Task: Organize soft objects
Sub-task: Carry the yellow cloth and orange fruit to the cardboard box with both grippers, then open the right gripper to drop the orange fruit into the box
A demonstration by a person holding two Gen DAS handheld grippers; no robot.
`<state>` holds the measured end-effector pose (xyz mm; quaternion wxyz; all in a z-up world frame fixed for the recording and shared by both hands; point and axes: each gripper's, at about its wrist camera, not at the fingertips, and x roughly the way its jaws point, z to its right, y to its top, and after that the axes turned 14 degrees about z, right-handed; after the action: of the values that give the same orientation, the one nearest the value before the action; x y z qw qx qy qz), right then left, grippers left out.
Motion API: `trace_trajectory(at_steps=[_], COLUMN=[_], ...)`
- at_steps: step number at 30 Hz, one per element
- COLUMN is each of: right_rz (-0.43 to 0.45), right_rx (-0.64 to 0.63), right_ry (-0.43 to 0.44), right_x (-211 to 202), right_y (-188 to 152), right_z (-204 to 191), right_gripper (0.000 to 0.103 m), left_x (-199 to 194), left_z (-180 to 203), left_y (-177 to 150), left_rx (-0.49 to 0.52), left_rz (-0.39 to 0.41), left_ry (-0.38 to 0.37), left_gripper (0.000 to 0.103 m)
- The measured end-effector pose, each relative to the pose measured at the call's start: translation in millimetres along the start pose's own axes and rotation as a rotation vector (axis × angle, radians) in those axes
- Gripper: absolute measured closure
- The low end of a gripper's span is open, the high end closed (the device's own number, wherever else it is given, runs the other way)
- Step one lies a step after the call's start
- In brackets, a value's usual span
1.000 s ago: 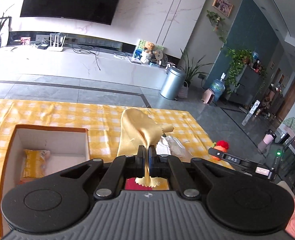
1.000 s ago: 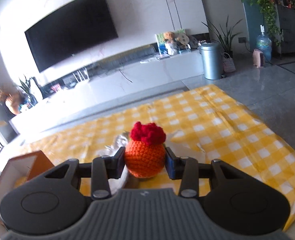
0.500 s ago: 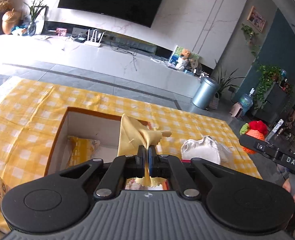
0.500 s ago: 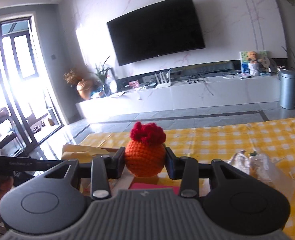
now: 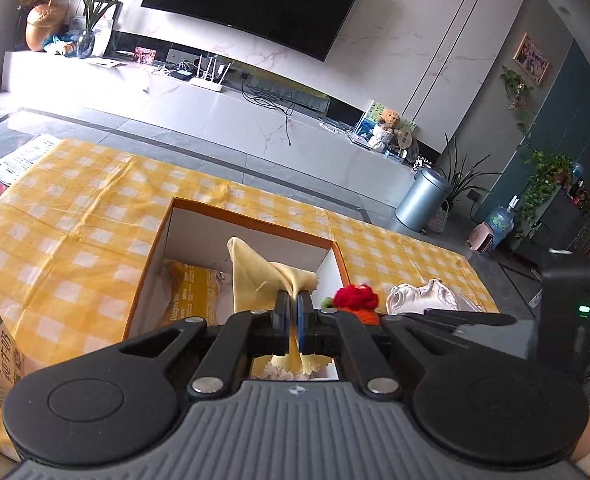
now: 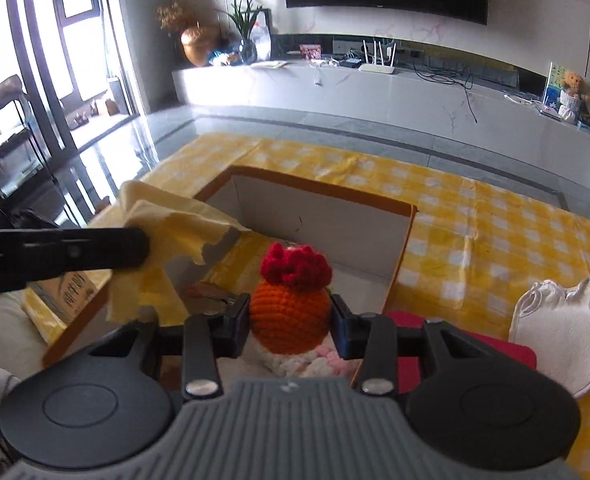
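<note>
1. Left wrist view: our left gripper [image 5: 294, 312] has swung in over the open orange-rimmed cardboard box [image 5: 251, 222] on the yellow-checked counter [image 5: 75, 216], jaws pressed together on the pale yellow cloth [image 5: 263, 276].
2. Right wrist view: our right gripper [image 6: 291, 322] has arrived there too, jaws pinching the orange crocheted ball with a red tuft [image 6: 291, 304] above the box's near edge. Both look ready to drop.

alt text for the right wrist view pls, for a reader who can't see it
The right gripper holds an orange crocheted toy with a red top between its fingers, over an open cardboard box on a yellow checked tablecloth. At left, the left gripper grips a yellow cloth at the box's edge; a white fabric piece lies at right.
</note>
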<state>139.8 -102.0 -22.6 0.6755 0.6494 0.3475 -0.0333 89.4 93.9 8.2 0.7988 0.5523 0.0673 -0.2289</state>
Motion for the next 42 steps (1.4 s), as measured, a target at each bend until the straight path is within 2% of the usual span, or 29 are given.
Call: trace_trajectory(at_steps=[1, 5, 9, 13, 16, 19, 20, 21, 22, 23, 24, 31, 38, 42], right_rz=[-0.033, -0.114, -0.212, -0.262, -0.31, -0.308, -0.313, -0.309, -0.298, -0.283, -0.267, -0.177, -0.052, 0.011], right_rx=[-0.058, -0.185, -0.3, -0.502, -0.522, -0.57, -0.57, -0.564, -0.561, -0.567, -0.573, -0.588, -0.406, -0.318], right_ry=[-0.04, -0.034, -0.073, -0.192, -0.223, -0.233, -0.23, -0.218, -0.204, -0.206, -0.212, -0.205, -0.165, -0.159], right_x=[14.3, 50.9, 90.9, 119.2, 134.2, 142.0, 142.3, 139.6, 135.8, 132.7, 130.3, 103.2, 49.4, 15.0], right_y=[1.4, 7.8, 8.6, -2.2, -9.2, -13.8, -14.4, -14.6, -14.7, -16.3, -15.6, -2.4, 21.5, 26.1], right_z=[-0.4, -10.7, -17.1, -26.3, -19.1, -17.7, -18.7, -22.3, -26.3, -29.2, -30.0, -28.8, -18.1, -14.4], right_gripper=[0.062, 0.062, 0.062, 0.063, 0.062, 0.06, 0.053, 0.038, 0.028, 0.01, 0.005, 0.002, 0.003, 0.003], left_x=[0.7, 2.2, 3.8, 5.0, 5.9, 7.4, 8.1, 8.8, 9.2, 10.0, 10.9, 13.2, 17.4, 29.6], left_z=[-0.4, -6.0, -12.0, -18.7, -22.8, -21.9, -20.5, -19.1, -17.0, -15.1, -13.1, -10.5, -14.2, -0.9], left_y=[0.1, 0.8, 3.5, 4.9, 6.5, 7.4, 7.2, 6.5, 5.9, 5.1, 4.0, 2.3, 3.1, 11.9], left_rx=[0.003, -0.021, -0.024, -0.042, -0.058, -0.054, -0.049, -0.043, -0.035, -0.026, -0.014, 0.023, 0.036, 0.106], left_rz=[0.001, 0.011, 0.016, 0.011, 0.011, 0.011, 0.009, 0.008, 0.006, 0.004, 0.004, -0.002, -0.01, -0.002], left_ry=[0.005, 0.009, 0.03, 0.044, 0.046, 0.036, 0.032, 0.03, 0.028, 0.034, 0.043, 0.037, 0.083, 0.116], left_gripper=[0.099, 0.099, 0.099, 0.099, 0.099, 0.099, 0.099, 0.099, 0.099, 0.099, 0.099, 0.099, 0.099, 0.099])
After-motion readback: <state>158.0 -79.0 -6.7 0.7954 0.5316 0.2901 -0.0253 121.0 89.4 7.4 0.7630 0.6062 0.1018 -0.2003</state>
